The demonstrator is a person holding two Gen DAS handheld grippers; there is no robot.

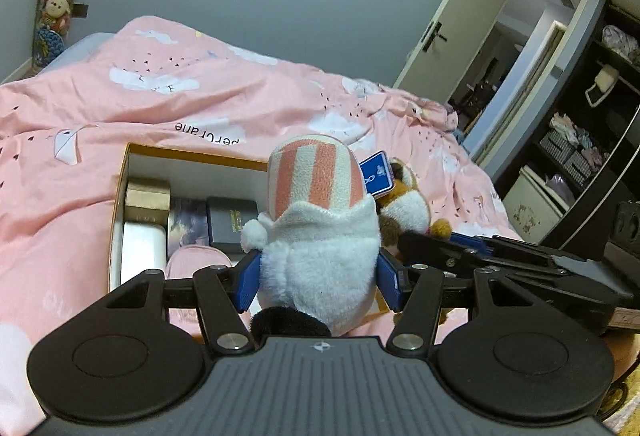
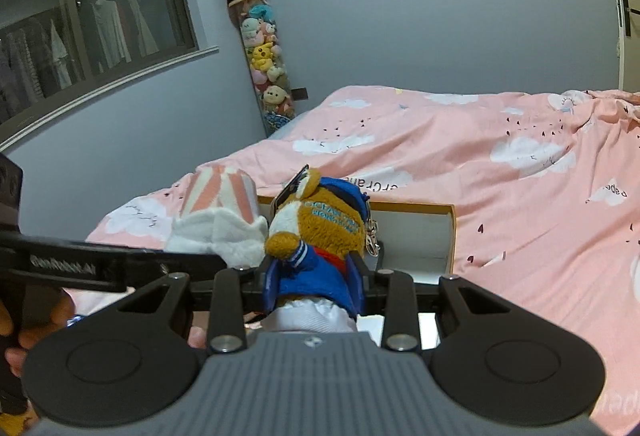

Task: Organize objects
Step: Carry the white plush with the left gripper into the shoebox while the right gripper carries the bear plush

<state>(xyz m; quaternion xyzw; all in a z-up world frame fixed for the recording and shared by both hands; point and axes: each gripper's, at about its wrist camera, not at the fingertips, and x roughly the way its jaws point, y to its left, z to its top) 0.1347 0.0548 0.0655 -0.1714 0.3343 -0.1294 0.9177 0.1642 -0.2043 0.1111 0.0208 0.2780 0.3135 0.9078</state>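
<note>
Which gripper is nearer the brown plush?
Right. The right gripper is shut on the brown plush; the left gripper holds the striped white plush beside it.

We count two plush toys: one white plush with pink-striped hat (image 1: 320, 228) and one brown plush in blue uniform (image 2: 320, 232); one open box (image 1: 192, 159); two grippers.

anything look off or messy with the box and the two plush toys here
Nothing damaged or spilled. The white plush sits in the left gripper, the brown plush in the right gripper, both above the open box, which lies on a rumpled pink duvet.
</note>
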